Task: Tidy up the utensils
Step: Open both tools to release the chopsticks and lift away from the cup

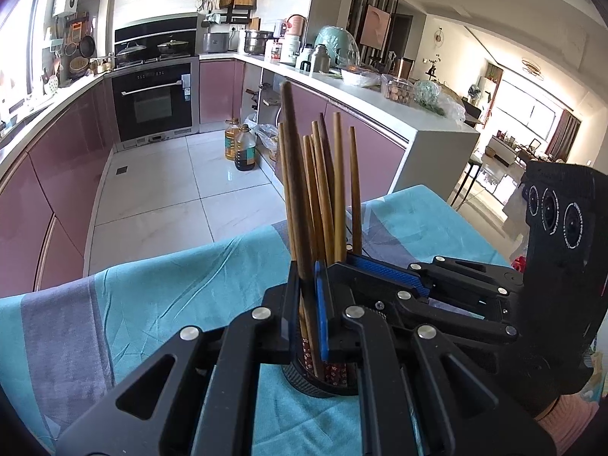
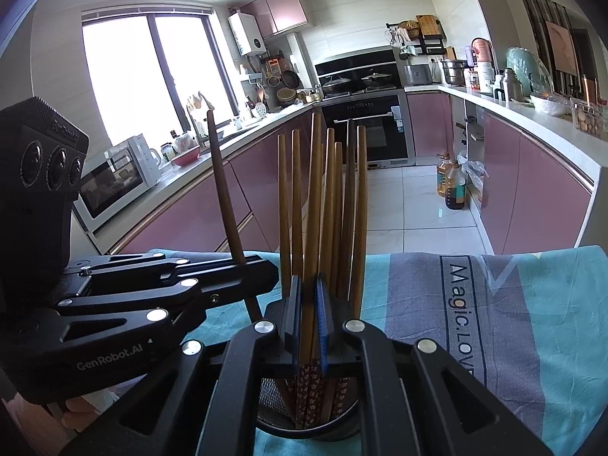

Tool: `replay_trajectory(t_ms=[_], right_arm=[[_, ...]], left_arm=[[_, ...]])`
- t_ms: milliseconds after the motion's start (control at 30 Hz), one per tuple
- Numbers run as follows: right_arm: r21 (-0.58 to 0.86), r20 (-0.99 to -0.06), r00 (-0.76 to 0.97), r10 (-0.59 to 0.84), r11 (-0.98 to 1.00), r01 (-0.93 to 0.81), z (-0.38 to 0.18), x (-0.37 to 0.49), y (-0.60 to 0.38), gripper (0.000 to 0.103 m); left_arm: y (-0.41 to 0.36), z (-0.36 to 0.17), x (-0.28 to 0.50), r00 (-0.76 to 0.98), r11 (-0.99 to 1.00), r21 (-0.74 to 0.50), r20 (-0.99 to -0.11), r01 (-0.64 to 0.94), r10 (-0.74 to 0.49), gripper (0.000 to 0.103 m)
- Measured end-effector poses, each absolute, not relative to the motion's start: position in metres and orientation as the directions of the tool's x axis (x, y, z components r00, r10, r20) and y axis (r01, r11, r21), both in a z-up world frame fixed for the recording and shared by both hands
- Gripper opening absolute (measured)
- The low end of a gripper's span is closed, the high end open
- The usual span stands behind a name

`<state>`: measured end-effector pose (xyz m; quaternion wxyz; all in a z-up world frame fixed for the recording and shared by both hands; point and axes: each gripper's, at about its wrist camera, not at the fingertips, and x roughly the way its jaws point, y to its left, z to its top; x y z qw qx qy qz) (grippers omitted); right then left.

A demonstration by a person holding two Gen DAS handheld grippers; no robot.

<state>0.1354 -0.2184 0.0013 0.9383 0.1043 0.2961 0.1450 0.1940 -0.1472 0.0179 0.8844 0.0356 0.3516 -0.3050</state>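
I am clamping my left gripper (image 1: 307, 304) on one dark chopstick (image 1: 294, 190) above the mesh holder (image 1: 319, 383). My right gripper (image 2: 307, 319) is pinching a brown chopstick (image 2: 313, 205) standing in the holder. The holder is sitting on the teal cloth (image 1: 171, 288), whose far edge lies just beyond.

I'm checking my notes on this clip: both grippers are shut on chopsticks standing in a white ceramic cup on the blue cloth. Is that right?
Not quite: the holder is a black mesh cup, not white ceramic, as the right wrist view shows. The rest holds: the left gripper and right gripper are each shut on chopsticks standing in it on the blue cloth.
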Motion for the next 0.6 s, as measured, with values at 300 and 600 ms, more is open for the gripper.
replay_trajectory(t_ms=[300, 600], right_arm=[[0.286, -0.524, 0.781, 0.34, 0.934, -0.214, -0.001, 0.133, -0.219, 0.007], [0.27, -0.513, 0.793, 0.329, 0.939, -0.215, -0.001, 0.118, -0.223, 0.023]], left_arm=[[-0.146, 0.007, 0.195, 0.551, 0.808, -0.172, -0.651, 0.563, -0.522, 0.009], [-0.125, 0.002, 0.176, 0.61, 0.834, -0.167, -0.61, 0.526, -0.506, 0.031]])
